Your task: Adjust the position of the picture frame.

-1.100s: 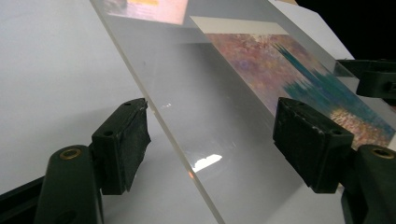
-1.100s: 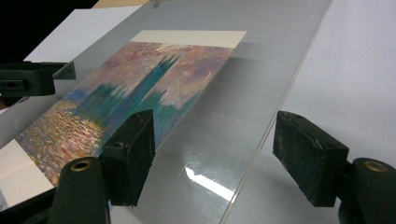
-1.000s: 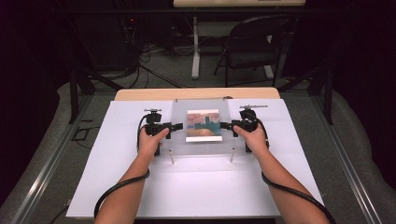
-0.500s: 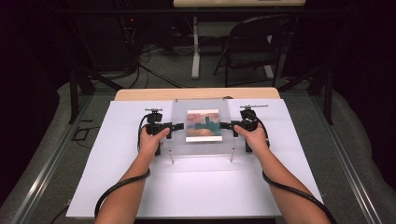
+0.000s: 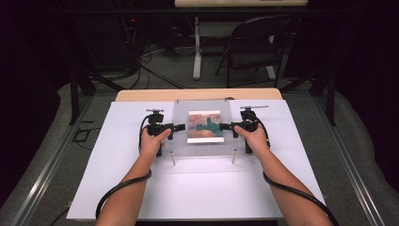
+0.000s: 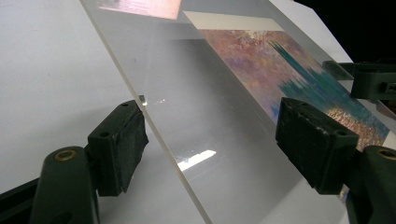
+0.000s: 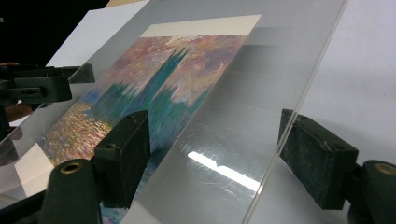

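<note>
Left tongs point(image 6: 212, 140) and right tongs point(image 7: 212, 154) both spread wide, straddling clear panel point(image 5: 181, 141) edges, not clamped

Table point(image 5: 117, 188) bright w/ dark surround, glare streaks on clear panel point(image 7: 224, 170), close fingers point(image 6: 116, 147) soft

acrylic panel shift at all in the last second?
No. In the high view the clear acrylic panel sits at the same spot against the wooden table edge.

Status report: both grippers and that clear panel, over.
Left gripper and right gripper: jaws open, straddling opposite edges of acrylic panel. Painting print inside. Nothing obstructing.
</note>
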